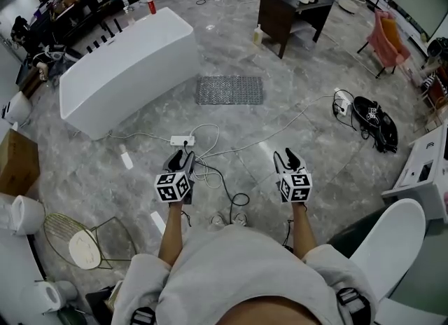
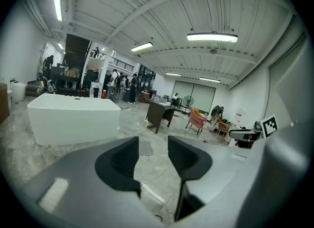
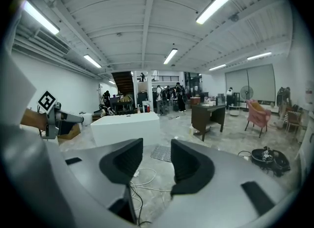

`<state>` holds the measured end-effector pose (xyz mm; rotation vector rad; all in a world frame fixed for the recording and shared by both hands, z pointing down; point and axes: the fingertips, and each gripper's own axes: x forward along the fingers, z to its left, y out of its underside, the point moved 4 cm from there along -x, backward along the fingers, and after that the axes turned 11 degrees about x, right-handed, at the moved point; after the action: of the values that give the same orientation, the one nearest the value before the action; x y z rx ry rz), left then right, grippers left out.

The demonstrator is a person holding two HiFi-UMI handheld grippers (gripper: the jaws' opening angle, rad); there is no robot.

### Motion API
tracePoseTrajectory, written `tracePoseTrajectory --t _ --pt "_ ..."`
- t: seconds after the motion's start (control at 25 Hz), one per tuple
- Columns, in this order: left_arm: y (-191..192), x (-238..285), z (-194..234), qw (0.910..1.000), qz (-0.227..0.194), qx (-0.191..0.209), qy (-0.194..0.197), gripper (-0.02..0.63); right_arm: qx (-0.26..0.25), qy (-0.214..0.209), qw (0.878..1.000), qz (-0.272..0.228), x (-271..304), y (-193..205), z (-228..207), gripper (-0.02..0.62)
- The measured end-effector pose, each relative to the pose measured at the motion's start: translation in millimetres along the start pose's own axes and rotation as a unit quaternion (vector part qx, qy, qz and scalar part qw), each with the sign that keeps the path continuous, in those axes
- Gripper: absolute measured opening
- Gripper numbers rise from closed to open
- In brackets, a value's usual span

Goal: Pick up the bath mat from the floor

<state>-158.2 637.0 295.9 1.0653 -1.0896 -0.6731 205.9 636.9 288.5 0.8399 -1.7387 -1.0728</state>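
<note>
mat: grey bath mat (image 1: 229, 90) lies flat on the marble floor (image 1: 301, 78), near the white bathtub (image 1: 126, 68) | position: well ahead of both claws, touching neither | left claw (image 1: 180, 157): jaws apart, holding nothing | right claw (image 1: 287, 155): jaws apart, holding nothing

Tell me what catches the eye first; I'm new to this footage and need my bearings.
A white bathtub fills the head view's upper left, with the grey bath mat flat on the marble floor right of it. Lower down, the left gripper and right gripper are held out, jaws apart and empty.
</note>
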Motion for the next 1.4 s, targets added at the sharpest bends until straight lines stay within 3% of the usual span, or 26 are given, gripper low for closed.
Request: tracePoseTrajectory --t 0.72,1.4 --pt "17 17 -10 0.9997 0.014 -0.003 -0.018 0.179 -0.002 -0.017 1.0 0.013 16 5 -24 0.17" --pt "-21 129 27 0.9998 0.017 0.002 0.008 0.179 0.002 0.009 1.0 0.019 102 -31 -66 0.17"
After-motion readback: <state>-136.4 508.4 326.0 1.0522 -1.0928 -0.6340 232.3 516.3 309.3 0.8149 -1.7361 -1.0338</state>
